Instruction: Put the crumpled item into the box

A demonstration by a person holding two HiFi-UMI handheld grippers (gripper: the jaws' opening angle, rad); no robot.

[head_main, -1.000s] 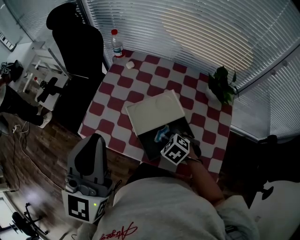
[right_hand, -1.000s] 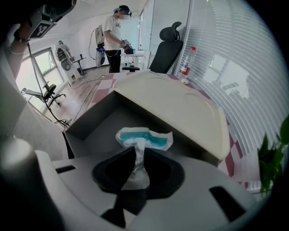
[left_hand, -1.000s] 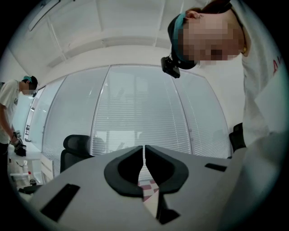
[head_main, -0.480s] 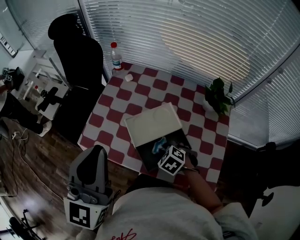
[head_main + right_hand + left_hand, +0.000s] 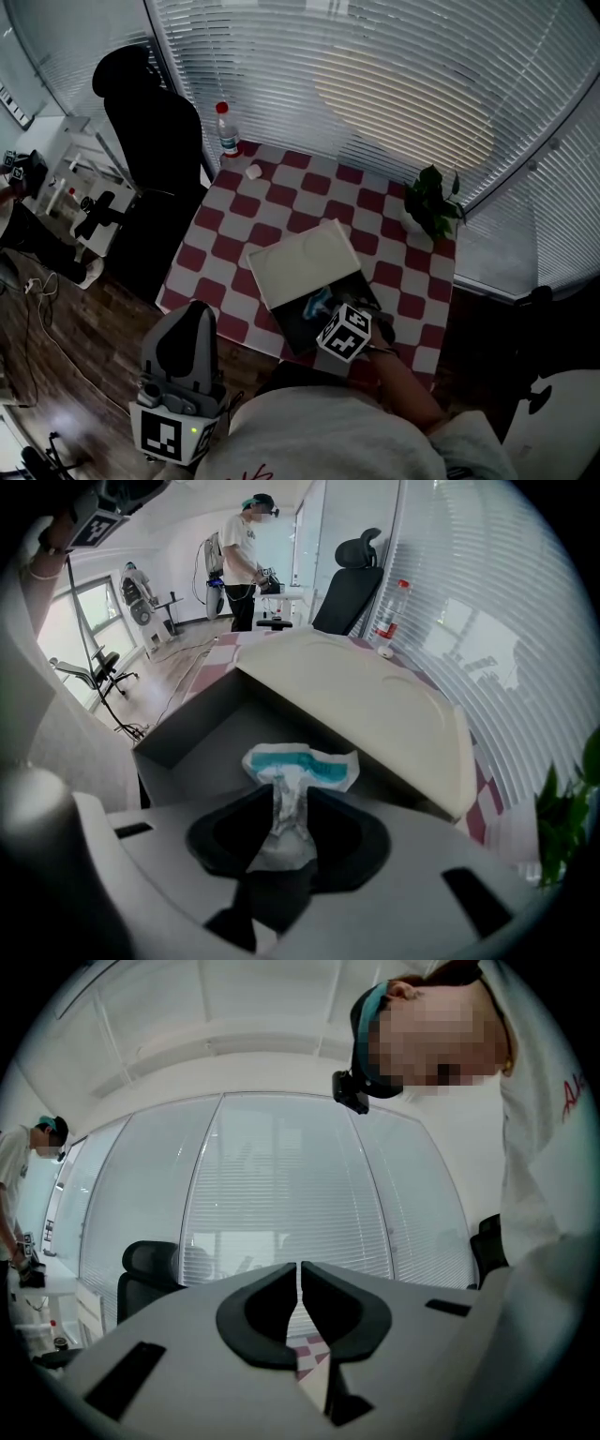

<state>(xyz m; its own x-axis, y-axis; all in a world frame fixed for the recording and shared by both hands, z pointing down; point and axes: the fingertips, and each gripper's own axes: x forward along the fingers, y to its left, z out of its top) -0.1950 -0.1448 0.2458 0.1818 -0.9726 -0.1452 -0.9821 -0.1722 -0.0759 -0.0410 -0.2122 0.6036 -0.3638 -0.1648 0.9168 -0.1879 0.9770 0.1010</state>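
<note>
Nearly there: right gripper (image 5: 284, 803) jaws have just been opening, crumpled item (image 5: 302, 766) loose between them, box (image 5: 187, 738) right underneath, left gripper (image 5: 299, 1283) closed, empty.

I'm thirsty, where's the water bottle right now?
Head view: the water bottle stands at the checkered table's far left corner, beside the black chair.

We see a wrapper (image 5: 300, 766) of thin, crinkled paper, a box (image 5: 187, 738) of matt dark card with a smooth cream lid (image 5: 375, 705), a cloth-covered table (image 5: 281, 192), glossy wood floor (image 5: 84, 347).
</note>
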